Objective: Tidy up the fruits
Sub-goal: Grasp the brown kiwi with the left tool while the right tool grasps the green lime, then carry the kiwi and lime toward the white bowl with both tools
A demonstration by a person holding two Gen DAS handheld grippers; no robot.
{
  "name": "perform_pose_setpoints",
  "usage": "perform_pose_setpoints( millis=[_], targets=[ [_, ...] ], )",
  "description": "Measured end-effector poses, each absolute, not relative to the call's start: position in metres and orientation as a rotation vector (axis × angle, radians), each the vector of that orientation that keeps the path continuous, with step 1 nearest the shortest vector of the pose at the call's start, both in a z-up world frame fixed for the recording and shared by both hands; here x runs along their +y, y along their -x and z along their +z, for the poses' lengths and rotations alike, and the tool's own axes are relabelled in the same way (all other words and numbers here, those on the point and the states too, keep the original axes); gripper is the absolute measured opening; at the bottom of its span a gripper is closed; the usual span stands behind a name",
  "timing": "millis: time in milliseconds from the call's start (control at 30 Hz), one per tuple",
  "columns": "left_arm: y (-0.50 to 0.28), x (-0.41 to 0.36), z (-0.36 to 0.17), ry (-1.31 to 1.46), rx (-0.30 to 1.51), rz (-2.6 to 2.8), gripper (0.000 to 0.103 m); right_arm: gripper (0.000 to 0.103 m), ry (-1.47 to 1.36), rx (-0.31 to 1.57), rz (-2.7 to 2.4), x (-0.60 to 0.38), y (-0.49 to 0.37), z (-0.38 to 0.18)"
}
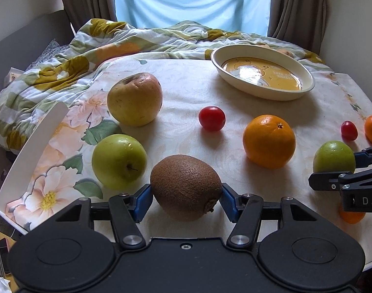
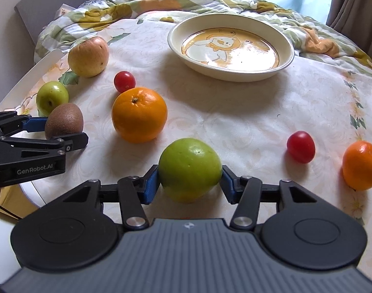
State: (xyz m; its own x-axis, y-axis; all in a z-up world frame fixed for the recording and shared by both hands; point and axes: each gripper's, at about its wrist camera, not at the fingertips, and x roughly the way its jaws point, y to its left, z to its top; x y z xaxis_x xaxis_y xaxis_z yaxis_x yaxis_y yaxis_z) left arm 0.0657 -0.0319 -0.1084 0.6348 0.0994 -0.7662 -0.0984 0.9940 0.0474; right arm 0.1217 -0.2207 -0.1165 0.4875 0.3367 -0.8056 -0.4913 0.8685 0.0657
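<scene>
Brown and fuzzy, the kiwi (image 1: pixel 186 185) sits low at centre of the left wrist view, pinched between the blue pads of the left claw (image 1: pixel 186 201), with a green apple (image 1: pixel 119 161) and a yellowish apple (image 1: pixel 135 99) up to its left. Right of it on the cloth-covered counter (image 1: pixel 186 80) lie a cherry tomato (image 1: pixel 212 118) and an orange (image 1: pixel 269 141). At far right, the right claw (image 2: pixel 189 183) grips a second green apple (image 2: pixel 189 168). An oval dish (image 1: pixel 263 72) sits upper right.
</scene>
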Motion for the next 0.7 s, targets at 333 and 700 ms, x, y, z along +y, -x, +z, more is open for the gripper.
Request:
perform_pose_setpoints(
  millis=[333,700],
  targets=[
    [-0.056,-0.042,-0.071,-0.002,0.802,0.08,0.064,0.068,0.145,0.9,0.489,-0.229,-0.115,-0.092],
    [-0.074,-0.053,-0.002,-0.058,0.663,0.002,0.064,0.068,0.137,0.819,0.455,-0.247,-0.112,-0.034]
  ],
)
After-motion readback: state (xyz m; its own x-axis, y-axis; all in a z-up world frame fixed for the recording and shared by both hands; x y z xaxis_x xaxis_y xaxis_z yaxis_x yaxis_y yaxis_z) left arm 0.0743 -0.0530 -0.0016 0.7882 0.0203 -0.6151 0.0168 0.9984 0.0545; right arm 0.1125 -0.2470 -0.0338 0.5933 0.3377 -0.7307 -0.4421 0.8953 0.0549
